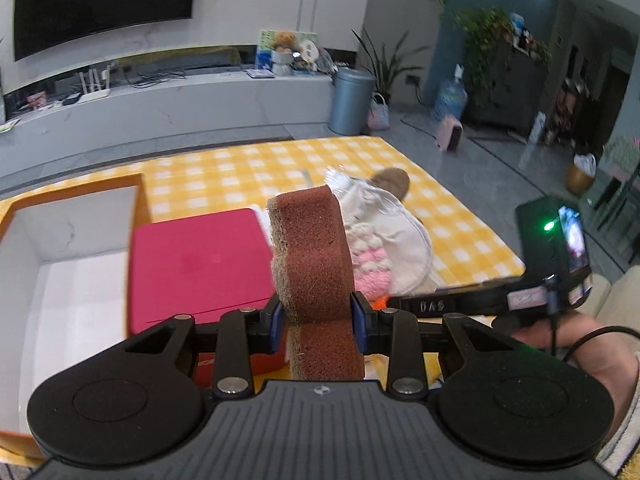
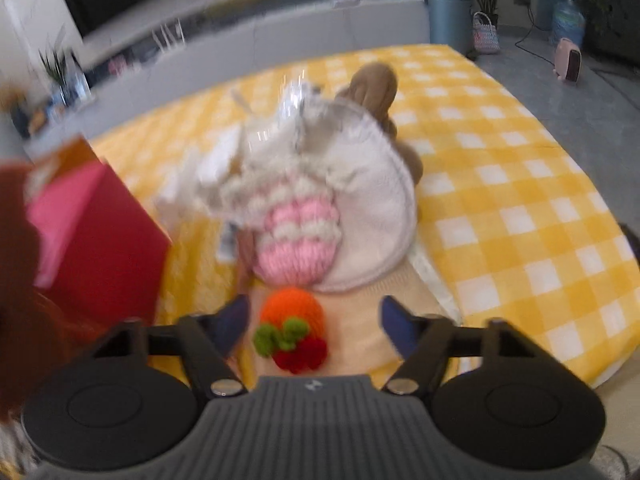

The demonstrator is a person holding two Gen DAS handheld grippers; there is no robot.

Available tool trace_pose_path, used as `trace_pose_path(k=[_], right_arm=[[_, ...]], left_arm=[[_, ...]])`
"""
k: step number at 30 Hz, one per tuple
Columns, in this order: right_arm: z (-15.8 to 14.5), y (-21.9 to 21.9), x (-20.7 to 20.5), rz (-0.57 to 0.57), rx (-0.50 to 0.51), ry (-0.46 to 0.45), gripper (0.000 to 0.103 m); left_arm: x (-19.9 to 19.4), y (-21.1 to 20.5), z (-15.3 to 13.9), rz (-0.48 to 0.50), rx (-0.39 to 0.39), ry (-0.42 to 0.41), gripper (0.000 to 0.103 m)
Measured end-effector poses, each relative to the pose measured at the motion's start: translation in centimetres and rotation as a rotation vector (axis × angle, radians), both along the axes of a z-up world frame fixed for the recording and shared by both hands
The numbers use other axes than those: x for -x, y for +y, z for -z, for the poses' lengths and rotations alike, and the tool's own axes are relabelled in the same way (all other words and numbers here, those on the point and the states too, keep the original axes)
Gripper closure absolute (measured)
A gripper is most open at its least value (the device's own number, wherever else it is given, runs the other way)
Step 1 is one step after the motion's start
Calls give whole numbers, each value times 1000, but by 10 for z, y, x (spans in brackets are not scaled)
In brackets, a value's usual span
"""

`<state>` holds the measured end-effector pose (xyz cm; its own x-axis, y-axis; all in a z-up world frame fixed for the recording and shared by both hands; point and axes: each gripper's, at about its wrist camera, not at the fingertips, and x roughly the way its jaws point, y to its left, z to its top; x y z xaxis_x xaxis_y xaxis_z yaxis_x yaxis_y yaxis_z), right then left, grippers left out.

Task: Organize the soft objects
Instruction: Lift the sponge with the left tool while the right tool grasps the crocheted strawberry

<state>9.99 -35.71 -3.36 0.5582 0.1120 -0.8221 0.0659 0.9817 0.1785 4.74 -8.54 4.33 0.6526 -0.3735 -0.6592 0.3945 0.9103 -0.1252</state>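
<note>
Brown sponge [image 1: 316, 264] upright in L gripper [image 1: 319, 322], long axis pointing away.

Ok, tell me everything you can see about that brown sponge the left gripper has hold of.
The brown sponge is a thick scouring pad with a coarse reddish-brown abrasive face and a paler tan, fibrous layer along its left edge. Its outline is wavy, pinched in at the waist. It stands on edge, pointing away from the camera, clamped at that waist by the left gripper, whose blue pads press both sides. It is lifted above the pink box, next to the open white-lined box.
</note>
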Motion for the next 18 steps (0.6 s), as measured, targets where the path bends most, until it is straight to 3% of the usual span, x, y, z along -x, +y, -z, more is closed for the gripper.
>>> trace_pose_path(k=[5, 8, 18], right_arm=[[4, 4, -2, -50, -2, 22, 49], [12, 6, -7, -55, -19, 59, 61], [2, 9, 3, -38, 5, 6, 62]], left_arm=[[-1, 19, -2, -32, 31, -8, 65], [0, 28, -4, -47, 42, -20, 65], [7, 65, -16, -135, 42, -89, 65]])
